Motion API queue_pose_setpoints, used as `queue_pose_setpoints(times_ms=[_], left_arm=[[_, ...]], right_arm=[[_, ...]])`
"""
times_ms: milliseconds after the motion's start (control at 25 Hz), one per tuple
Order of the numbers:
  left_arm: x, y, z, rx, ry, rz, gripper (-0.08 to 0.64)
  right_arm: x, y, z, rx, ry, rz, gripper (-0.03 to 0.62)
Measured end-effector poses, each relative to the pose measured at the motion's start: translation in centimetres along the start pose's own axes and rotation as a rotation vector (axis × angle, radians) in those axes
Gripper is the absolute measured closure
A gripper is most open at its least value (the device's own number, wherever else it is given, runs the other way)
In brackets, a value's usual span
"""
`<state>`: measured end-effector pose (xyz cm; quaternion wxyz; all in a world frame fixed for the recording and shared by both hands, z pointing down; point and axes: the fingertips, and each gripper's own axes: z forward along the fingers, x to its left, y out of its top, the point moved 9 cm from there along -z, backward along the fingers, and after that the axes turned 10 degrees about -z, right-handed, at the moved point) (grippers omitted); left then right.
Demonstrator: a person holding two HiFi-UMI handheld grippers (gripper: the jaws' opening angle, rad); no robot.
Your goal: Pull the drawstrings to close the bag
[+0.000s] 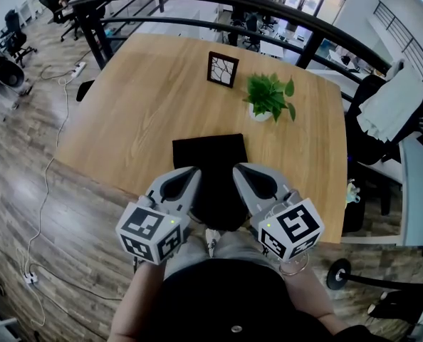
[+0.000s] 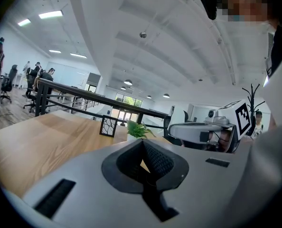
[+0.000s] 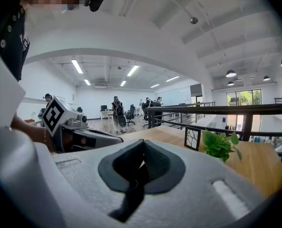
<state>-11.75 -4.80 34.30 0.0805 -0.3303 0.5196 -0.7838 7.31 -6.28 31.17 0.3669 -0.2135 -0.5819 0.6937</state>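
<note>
Bag point(image 1: 210, 161): the near end is hidden behind your two grippers, and you cannot make out the mouth or drawstrings, so which way it opens is unclear. It is black, matte, flat and rectangular. It lies on the wooden table point(image 1: 126, 112) by the near edge, long axis near–far, far edge straight.

Left gripper point(image 1: 191, 171) and right gripper point(image 1: 238, 168): grey shells, ribbed dark pads. Both claws are pressed together with nothing seen between them.

Plant point(image 1: 268, 95) and frame point(image 1: 223, 69) stand beyond the bag.
</note>
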Motion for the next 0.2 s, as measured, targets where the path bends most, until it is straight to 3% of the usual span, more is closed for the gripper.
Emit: queue_pose_setpoints(times_ms=[200], left_arm=[[0.1, -0.42, 0.06, 0.016, 0.004, 0.001, 0.546]], right_arm=[[0.0, -0.23, 0.1, 0.003, 0.012, 0.007, 0.594]])
